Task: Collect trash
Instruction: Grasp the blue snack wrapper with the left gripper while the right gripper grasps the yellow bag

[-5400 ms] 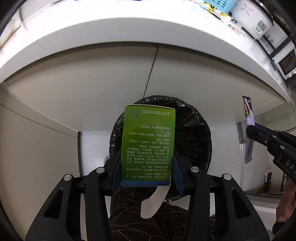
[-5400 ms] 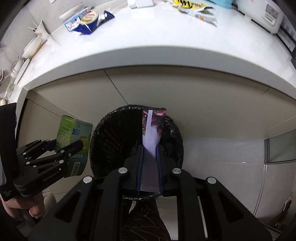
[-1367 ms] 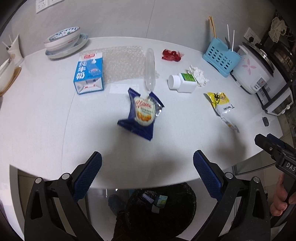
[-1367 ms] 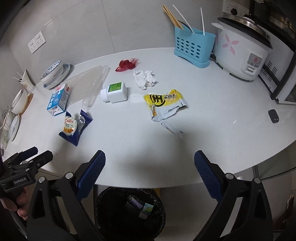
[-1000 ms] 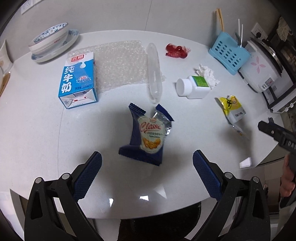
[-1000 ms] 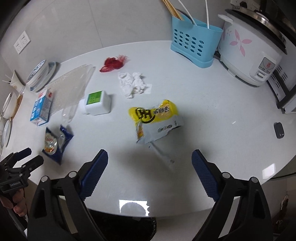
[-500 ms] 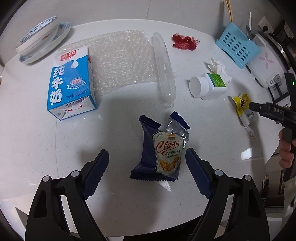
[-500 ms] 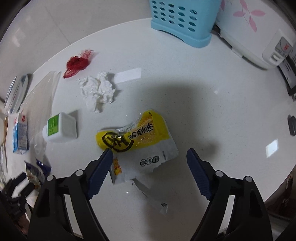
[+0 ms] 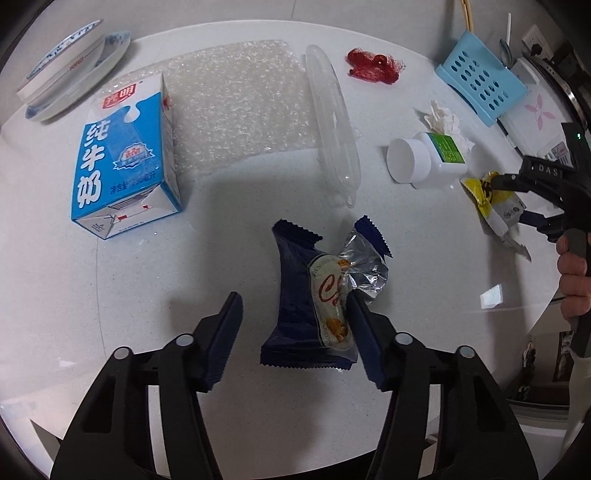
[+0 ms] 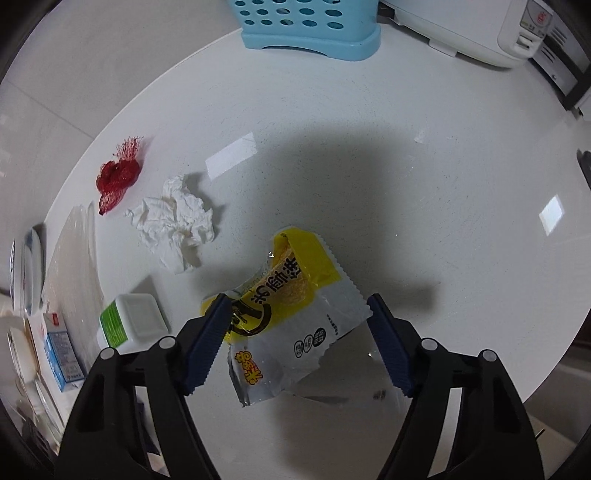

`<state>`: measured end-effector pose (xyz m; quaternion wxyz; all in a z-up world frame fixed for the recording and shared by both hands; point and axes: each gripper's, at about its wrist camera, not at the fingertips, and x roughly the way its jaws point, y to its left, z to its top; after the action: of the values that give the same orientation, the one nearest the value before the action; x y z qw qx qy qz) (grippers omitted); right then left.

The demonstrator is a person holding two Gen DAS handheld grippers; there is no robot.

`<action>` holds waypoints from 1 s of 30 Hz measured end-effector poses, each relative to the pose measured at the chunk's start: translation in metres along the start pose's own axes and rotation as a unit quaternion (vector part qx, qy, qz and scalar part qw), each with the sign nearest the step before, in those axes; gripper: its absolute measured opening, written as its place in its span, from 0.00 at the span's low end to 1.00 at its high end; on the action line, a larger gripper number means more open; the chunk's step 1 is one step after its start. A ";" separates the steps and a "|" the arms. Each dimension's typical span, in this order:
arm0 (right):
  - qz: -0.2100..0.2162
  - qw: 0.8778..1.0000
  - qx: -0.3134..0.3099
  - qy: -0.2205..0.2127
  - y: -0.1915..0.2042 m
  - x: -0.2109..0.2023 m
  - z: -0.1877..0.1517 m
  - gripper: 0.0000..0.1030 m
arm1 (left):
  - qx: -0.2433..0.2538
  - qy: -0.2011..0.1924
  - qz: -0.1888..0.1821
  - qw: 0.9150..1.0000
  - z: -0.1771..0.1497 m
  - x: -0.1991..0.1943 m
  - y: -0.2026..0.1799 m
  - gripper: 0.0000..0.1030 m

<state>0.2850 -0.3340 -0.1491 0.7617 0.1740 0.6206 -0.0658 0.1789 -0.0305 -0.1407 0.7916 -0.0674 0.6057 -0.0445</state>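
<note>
A dark blue snack wrapper (image 9: 314, 295) with a torn silver end lies on the white tabletop (image 9: 110, 295). My left gripper (image 9: 295, 328) points down over it, jaws closing; the right finger (image 9: 364, 332) touches the wrapper's edge, while the left finger (image 9: 225, 332) stands clear of it. A yellow and clear snack wrapper (image 10: 291, 295) lies between the fingers of my right gripper (image 10: 299, 336), whose jaws are also closing and do not squeeze it. In the left wrist view the right gripper (image 9: 517, 199) straddles that yellow wrapper (image 9: 484, 192), held by a hand.
Around the wrappers lie a blue milk carton (image 9: 122, 155), bubble wrap (image 9: 236, 107), a clear plastic sleeve (image 9: 332, 118), red netting (image 10: 118, 173), crumpled tissue (image 10: 173, 221) and a white bottle (image 10: 133, 325). A blue basket (image 10: 306, 26), rice cooker (image 10: 461, 26) and bowls (image 9: 70, 62) stand farther back.
Both grippers have come down from above the table onto the wrappers. Their jaws have narrowed, the left much more. The right gripper has rolled, so the yellow wrapper looks turned.
</note>
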 end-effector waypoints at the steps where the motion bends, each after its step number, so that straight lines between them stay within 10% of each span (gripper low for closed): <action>1: 0.000 1.000 0.003 0.001 0.001 0.001 0.000 0.69 | 0.002 0.003 -0.001 1.000 0.000 0.001 -0.001 0.48; 9: -0.016 1.000 0.016 0.009 0.009 0.009 0.005 0.47 | 0.014 0.010 -0.003 1.000 0.001 0.006 -0.005 0.18; 14: -0.016 1.000 0.013 0.013 0.008 0.009 0.007 0.08 | 0.009 0.009 -0.004 1.000 -0.001 0.004 -0.001 0.10; 30: 0.015 1.000 -0.007 -0.012 0.000 -0.017 -0.002 0.00 | 0.000 0.005 -0.007 1.000 -0.011 -0.005 0.003 0.03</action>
<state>0.2791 -0.3348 -0.1333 0.7710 0.1772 0.6094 -0.0526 0.1664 -0.0278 -0.1393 0.7884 -0.0712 0.6090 -0.0505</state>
